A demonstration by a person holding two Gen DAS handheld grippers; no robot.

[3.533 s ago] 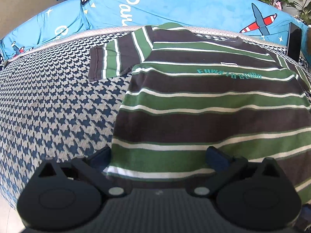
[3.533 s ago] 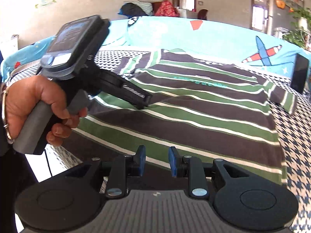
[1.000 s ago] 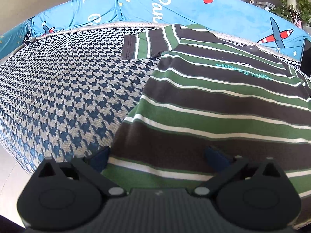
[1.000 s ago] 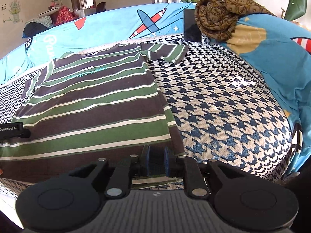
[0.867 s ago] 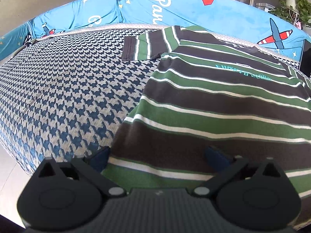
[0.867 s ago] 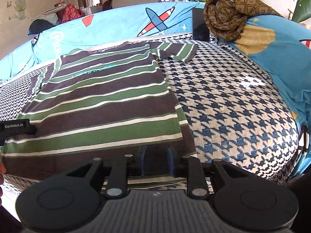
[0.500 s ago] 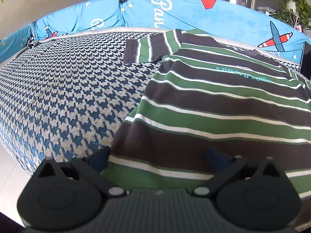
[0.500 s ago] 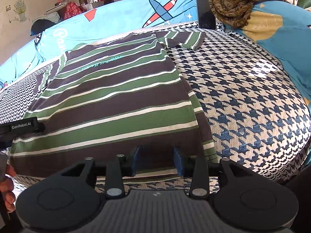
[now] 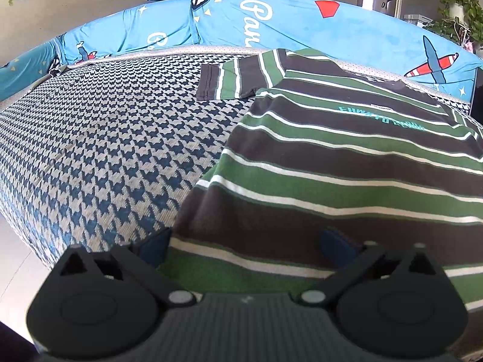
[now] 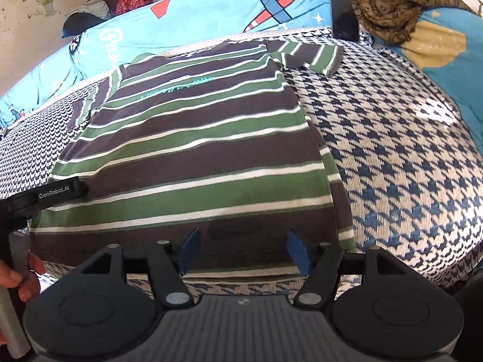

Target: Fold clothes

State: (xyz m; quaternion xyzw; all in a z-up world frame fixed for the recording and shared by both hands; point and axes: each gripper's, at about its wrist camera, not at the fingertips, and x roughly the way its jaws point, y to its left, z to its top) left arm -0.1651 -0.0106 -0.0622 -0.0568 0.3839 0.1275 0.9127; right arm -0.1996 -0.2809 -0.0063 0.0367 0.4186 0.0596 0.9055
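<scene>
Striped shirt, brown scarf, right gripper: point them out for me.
striped shirt [image 10: 193, 150], right wrist view, middle of the body.
brown scarf [image 10: 389, 6], right wrist view, middle of the bundle.
right gripper [image 10: 244, 249], right wrist view, between its opening fingers.

A houndstooth-covered sofa in a lived-in room.

The blue-and-cream houndstooth cover [image 9: 114, 138] fills the left of the left wrist view. A bright blue cushion cover [image 9: 271, 24] printed with a red-and-white aeroplane [image 10: 271, 7] runs across the top. At upper right of the right wrist view, a brown patterned scarf [image 10: 389, 3] lies heaped beside a dark upright panel [image 10: 344, 15]. Potted plants [image 9: 459, 15] stand at upper right of the left wrist view.
</scene>
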